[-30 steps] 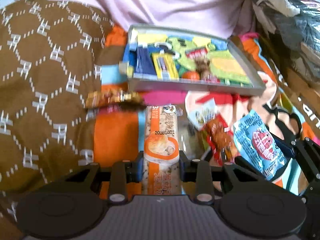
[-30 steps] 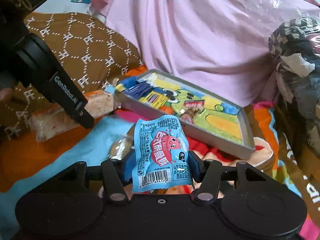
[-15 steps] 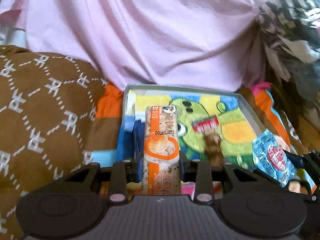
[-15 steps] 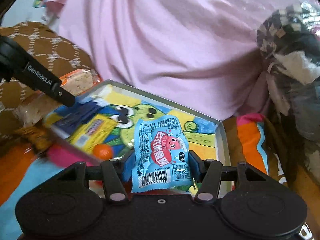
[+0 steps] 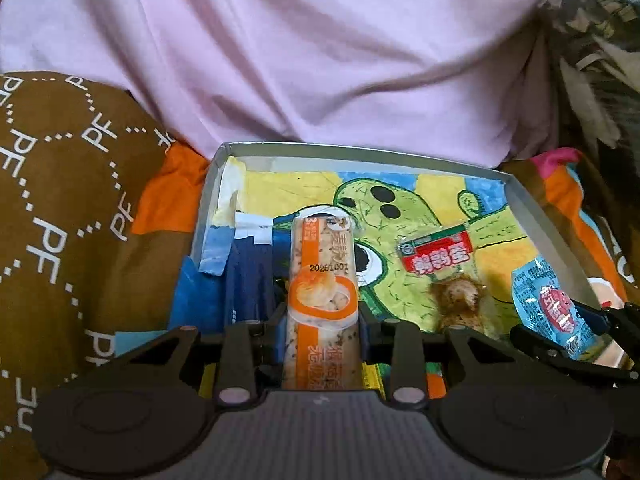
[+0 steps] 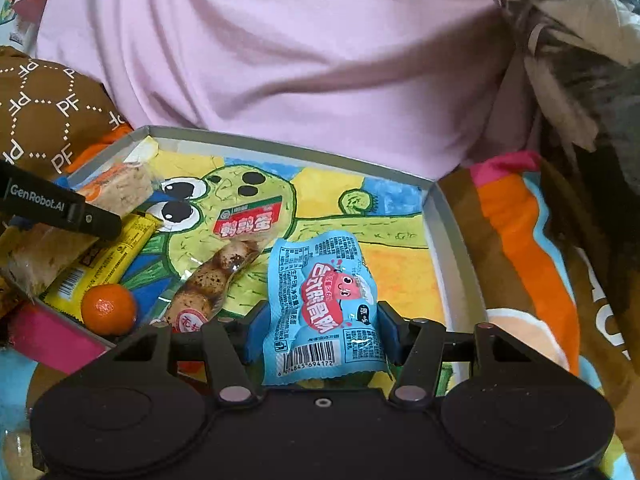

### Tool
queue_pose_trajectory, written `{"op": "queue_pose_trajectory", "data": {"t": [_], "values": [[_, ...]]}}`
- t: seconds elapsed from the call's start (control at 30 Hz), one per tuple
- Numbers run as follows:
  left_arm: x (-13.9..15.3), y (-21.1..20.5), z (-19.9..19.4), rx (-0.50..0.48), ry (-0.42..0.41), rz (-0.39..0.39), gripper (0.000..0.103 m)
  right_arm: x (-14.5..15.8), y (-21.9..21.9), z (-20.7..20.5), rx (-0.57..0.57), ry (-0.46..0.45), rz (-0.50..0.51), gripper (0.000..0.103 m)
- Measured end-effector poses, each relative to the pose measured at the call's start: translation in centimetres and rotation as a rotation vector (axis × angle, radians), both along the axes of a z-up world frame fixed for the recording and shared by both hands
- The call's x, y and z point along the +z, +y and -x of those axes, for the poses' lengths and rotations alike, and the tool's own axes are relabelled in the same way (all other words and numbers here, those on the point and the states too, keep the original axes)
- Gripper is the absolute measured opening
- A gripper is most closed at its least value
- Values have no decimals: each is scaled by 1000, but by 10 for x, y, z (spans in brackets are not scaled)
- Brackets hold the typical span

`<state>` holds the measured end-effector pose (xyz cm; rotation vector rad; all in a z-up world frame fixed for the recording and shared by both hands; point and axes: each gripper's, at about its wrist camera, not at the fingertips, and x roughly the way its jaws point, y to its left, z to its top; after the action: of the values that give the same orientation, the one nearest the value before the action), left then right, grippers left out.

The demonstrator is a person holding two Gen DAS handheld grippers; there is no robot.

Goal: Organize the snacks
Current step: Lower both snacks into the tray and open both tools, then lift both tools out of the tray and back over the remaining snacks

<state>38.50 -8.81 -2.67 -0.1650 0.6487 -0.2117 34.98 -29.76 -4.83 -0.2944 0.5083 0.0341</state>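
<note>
Both grippers [image 5: 322, 322] [image 6: 320, 334] reached tray [image 6: 448, 240] — two packets.

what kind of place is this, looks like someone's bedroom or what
Probably a bedroom or other living space at home, with the work done on a bed or sofa: a pink sheet is bunched behind the tray, a brown cushion lies beside it, and a bright cartoon blanket is underneath.

left wrist view: looks forward and down along its fingers [image 5: 280, 316], close over the near left part of the tray [image 5: 532, 208]. right wrist view: same downward slant, close over the tray [image 6: 452, 240] at its near right. shared: tray floor, pink cloth [image 5: 320, 60] [image 6: 280, 52] behind it, each other's gripper.
</note>
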Motion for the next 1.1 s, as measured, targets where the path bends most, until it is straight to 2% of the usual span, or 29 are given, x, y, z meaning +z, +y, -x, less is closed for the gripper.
{"op": "queue_pose_trajectory", "data": {"t": [0.27, 0.33, 0.37, 0.4, 0.47, 0.53, 0.6, 0.9, 1.1], "values": [[-4, -3, 1, 3, -13, -29, 37, -6, -9, 1, -18, 9, -79, 67], [-3, -2, 1, 12, -2, -21, 38, -3, -12, 3, -24, 0, -95, 79], [-3, -2, 2, 18, 6, -14, 43, -1, -13, 5, -26, -10, -105, 89], [-2, -2, 2, 19, 17, -11, 48, 1, -15, 8, -26, -24, -113, 92], [0, -3, 6, 15, 23, -15, 51, 6, -15, 13, -22, -40, -118, 94], [5, -4, 11, 8, 16, -18, 60, 11, -15, 20, -18, -56, -125, 98], [11, -4, 17, 21, 1, -29, 76, 17, -15, 29, -15, -77, -140, 101], [42, 4, 55, 47, -104, -38, 97, 46, -13, 76, -6, -157, -210, 102], [60, 6, 99, 43, -195, -86, 102, 58, -10, 121, 12, -175, -241, 102]]}}
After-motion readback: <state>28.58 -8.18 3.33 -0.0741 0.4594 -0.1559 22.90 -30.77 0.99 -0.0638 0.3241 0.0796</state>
